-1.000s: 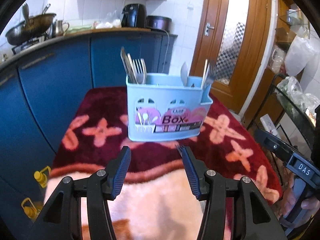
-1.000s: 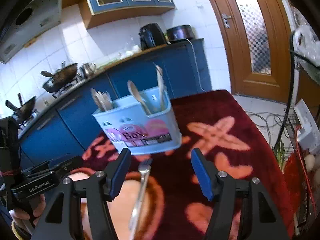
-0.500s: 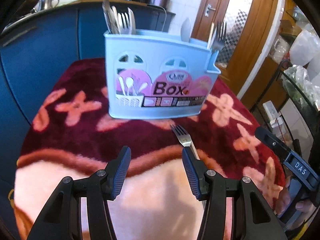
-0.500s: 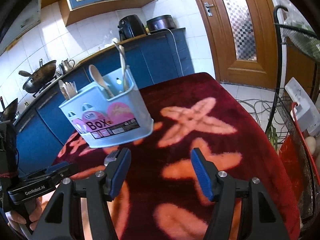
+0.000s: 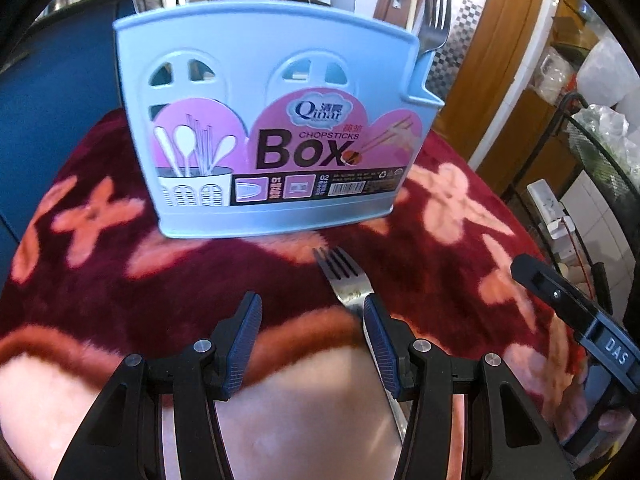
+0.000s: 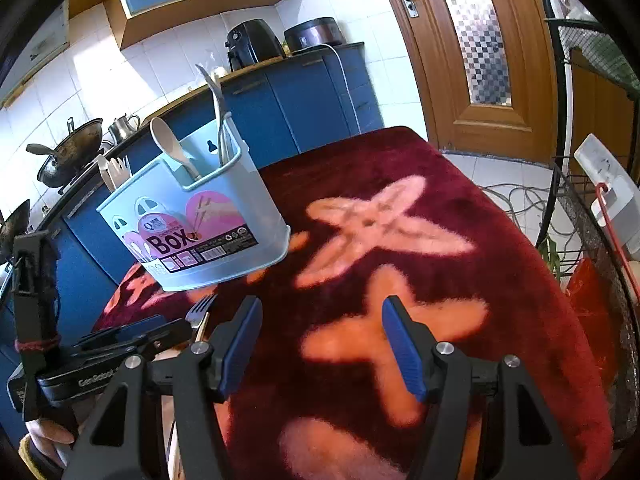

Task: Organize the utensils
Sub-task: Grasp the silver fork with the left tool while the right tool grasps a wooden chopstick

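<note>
Left claw [image 5: 311,310] jaws apart over fork [image 5: 347,280] on blanket [image 5: 100,272], right finger perhaps touching it, blue box [image 5: 272,120] beyond, right claw [image 6: 320,324] likewise apart, empty.

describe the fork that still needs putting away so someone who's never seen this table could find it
Start at the light blue utensil box standing on the dark red flowered blanket. Just in front of it, one metal fork lies flat, tines toward the box. Every other utensil stands upright inside the box; this one alone lies loose on the blanket.
</note>
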Tool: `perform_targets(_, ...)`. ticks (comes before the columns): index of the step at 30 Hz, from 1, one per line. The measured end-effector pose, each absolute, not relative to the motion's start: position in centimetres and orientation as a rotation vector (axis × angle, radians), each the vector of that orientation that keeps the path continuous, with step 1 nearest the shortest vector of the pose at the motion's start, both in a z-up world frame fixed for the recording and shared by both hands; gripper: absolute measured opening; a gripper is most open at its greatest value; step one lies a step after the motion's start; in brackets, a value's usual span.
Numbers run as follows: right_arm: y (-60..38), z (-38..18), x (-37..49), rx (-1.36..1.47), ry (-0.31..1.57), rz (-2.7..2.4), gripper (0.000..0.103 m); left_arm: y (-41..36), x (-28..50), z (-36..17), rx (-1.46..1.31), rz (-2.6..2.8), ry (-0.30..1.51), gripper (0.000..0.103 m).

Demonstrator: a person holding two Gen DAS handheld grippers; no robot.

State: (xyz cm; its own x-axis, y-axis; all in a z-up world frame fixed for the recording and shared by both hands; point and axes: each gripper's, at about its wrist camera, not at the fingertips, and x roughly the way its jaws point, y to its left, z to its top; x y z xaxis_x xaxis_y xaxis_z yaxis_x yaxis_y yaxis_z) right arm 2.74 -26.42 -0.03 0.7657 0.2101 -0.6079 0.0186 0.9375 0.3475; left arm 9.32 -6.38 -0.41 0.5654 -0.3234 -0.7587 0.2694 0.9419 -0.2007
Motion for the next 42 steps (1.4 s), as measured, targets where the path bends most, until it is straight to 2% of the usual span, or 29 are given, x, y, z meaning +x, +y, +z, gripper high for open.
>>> perform_targets(6,-26.6,-0.8,3.3,0.37,0.722,0.118,0.065,-6.7,10.4,-0.6,-0.1,-0.374,0.899,0.052)
perform_targets(9,-26.7,-1.1,3.6,0.383,0.732,0.122,0.065,-6.8,10.8,-0.7,-0.126,-0.405,0.901,0.039)
perform_targets(11,-26.8,-1.2,3.6,0.39,0.734,0.124,0.065,-6.9,11.0,-0.7,-0.15,-0.428,0.904,0.024)
perform_targets(18,-27.0,-1.4,3.6,0.411,0.736,0.131,0.065,-6.5,10.9,-0.5,-0.205,-0.448,0.896,0.009)
perform_targets(20,-27.1,-1.4,3.6,0.414,0.735,0.132,0.065,-6.2,10.7,-0.4,-0.194,-0.421,0.898,0.001)
perform_targets(30,-27.3,-1.5,3.5,0.422,0.728,0.127,0.065,-4.9,10.4,-0.8,-0.317,-0.45,0.963,0.002)
perform_targets(33,-27.3,-1.5,3.5,0.42,0.726,0.128,0.065,-5.2,10.0,-0.8,-0.3,-0.469,0.974,0.008)
perform_targets(37,-27.4,-1.5,3.4,0.423,0.724,0.131,0.065,-5.8,9.9,-1.1,-0.274,-0.471,0.984,0.02)
perform_targets(42,-27.4,-1.6,3.5,0.435,0.729,0.135,0.065,-6.1,10.2,-1.4,-0.271,-0.476,0.97,0.021)
